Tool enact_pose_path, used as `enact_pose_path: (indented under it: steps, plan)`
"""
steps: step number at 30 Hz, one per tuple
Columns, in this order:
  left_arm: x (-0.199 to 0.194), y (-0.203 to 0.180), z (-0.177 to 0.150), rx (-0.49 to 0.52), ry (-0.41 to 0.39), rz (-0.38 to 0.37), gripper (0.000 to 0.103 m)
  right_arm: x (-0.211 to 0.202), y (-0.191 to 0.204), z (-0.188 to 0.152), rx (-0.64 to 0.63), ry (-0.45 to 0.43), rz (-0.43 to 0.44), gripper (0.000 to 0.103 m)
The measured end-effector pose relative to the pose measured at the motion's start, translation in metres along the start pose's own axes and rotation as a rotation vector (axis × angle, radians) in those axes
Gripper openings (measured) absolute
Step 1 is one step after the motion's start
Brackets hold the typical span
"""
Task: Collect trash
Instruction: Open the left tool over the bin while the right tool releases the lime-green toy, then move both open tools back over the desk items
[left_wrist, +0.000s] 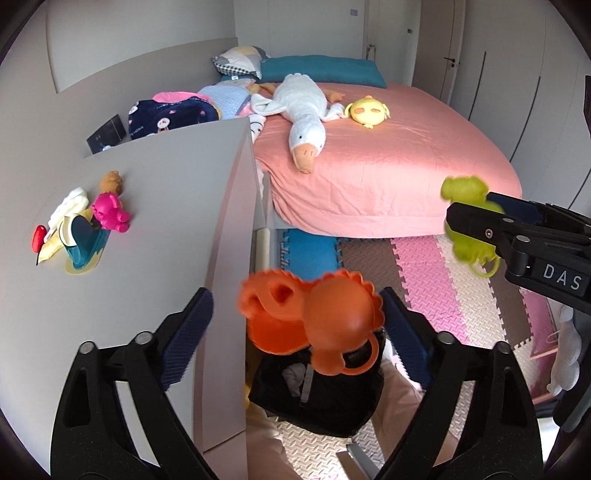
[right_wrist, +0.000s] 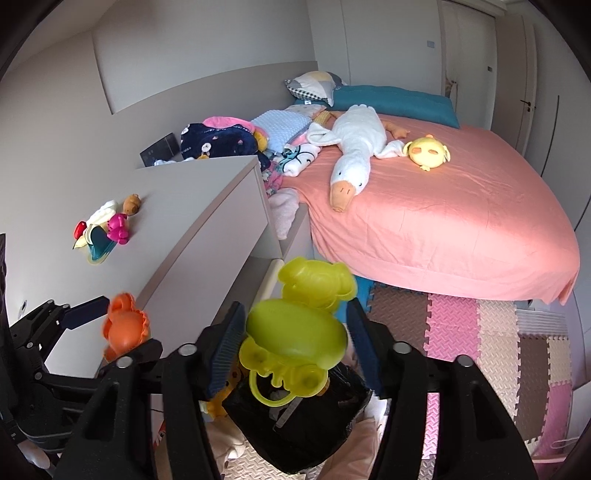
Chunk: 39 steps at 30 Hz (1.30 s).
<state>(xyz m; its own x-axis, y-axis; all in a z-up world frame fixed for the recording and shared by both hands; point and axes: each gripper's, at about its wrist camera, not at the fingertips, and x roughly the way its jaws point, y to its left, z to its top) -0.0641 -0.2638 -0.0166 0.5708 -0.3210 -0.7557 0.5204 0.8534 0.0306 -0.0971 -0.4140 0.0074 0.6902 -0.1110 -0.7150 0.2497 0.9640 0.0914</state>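
In the left wrist view an orange plastic toy (left_wrist: 314, 321) sits between the wide-apart jaws of my left gripper (left_wrist: 295, 299). It rests near the right pad, with a clear gap to the left pad. Under it lies the open mouth of a black trash bag (left_wrist: 314, 402). In the right wrist view a yellow-green plastic toy (right_wrist: 295, 332) sits between the parted fingers of my right gripper (right_wrist: 295, 306), over the same black bag (right_wrist: 295, 435). The pads do not visibly press on it. Each gripper shows in the other's view: right gripper (left_wrist: 472, 214), left gripper (right_wrist: 122, 325).
A white dresser (left_wrist: 166, 206) stands at the left with a small pile of toys (left_wrist: 88, 221) on top. Behind is a bed with a pink sheet (left_wrist: 388, 166), a white goose plush (left_wrist: 303, 110) and a yellow chick plush (left_wrist: 365, 110). Foam mats (left_wrist: 443, 288) cover the floor.
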Motion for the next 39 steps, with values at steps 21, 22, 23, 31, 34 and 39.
enact_pose_path:
  steps: [21,22,23,31,34,39]
  plan:
    - [0.005,0.036,-0.008,-0.090,0.026,0.040,0.097,0.005,0.004,0.005,0.026,-0.026,0.001,0.082]
    - [0.005,0.038,-0.008,-0.093,0.026,0.042,0.097,0.006,0.007,0.005,0.022,-0.023,0.008,0.082]
    - [0.005,0.041,-0.008,-0.095,0.026,0.044,0.097,0.008,0.010,0.005,0.015,-0.020,0.018,0.082]
    - [0.004,0.065,-0.012,-0.117,0.026,0.066,0.097,0.021,0.039,0.011,-0.022,-0.005,0.051,0.082]
    - [0.004,0.076,-0.013,-0.128,0.025,0.083,0.097,0.027,0.050,0.013,-0.034,0.003,0.072,0.082]
    - [0.005,0.097,-0.015,-0.163,0.029,0.101,0.097,0.036,0.070,0.016,-0.060,0.014,0.098,0.082]
